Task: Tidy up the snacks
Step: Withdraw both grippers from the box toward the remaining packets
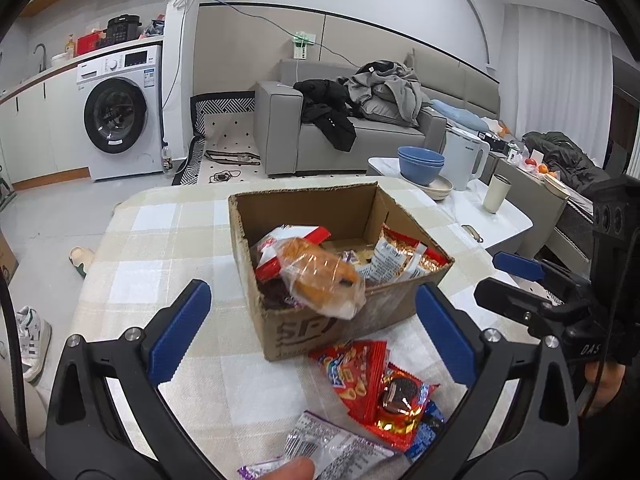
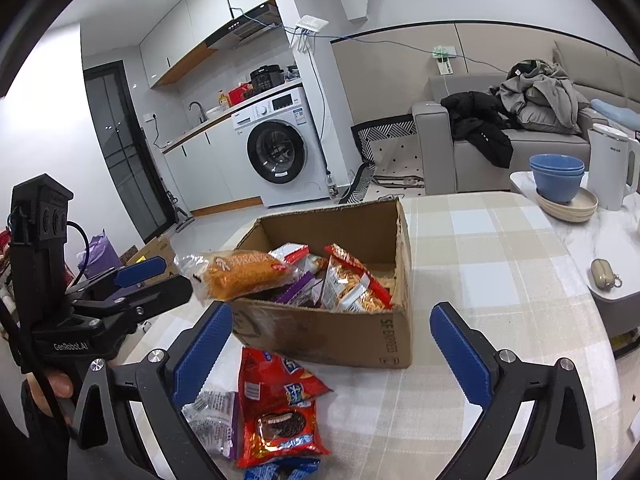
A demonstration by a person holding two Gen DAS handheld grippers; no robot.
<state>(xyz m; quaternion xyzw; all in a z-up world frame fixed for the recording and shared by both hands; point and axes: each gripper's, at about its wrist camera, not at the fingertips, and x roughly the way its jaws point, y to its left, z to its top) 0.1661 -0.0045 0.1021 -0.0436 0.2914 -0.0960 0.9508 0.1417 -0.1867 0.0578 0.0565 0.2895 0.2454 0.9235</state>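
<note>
A brown cardboard box (image 1: 280, 332) stands on the checked tablecloth and also shows in the right wrist view (image 2: 328, 336). It holds several snack packets. A wrapped orange bread roll (image 1: 320, 276) lies tilted over the box's near-left rim; it also shows in the right wrist view (image 2: 240, 274). In front of the box lie red snack packets (image 1: 360, 372), a red cookie packet (image 2: 280, 420) and a purple-and-silver packet (image 1: 328, 444). My left gripper (image 1: 312, 340) is open and empty, just before the box. My right gripper (image 2: 332, 356) is open and empty above the loose packets.
A white side table (image 2: 592, 236) to the right carries blue bowls (image 2: 556, 176), a white kettle (image 2: 612, 164) and a cup (image 1: 496, 192). A grey sofa (image 1: 360, 136) with clothes stands behind. The washing machine (image 1: 120, 112) is at the back left.
</note>
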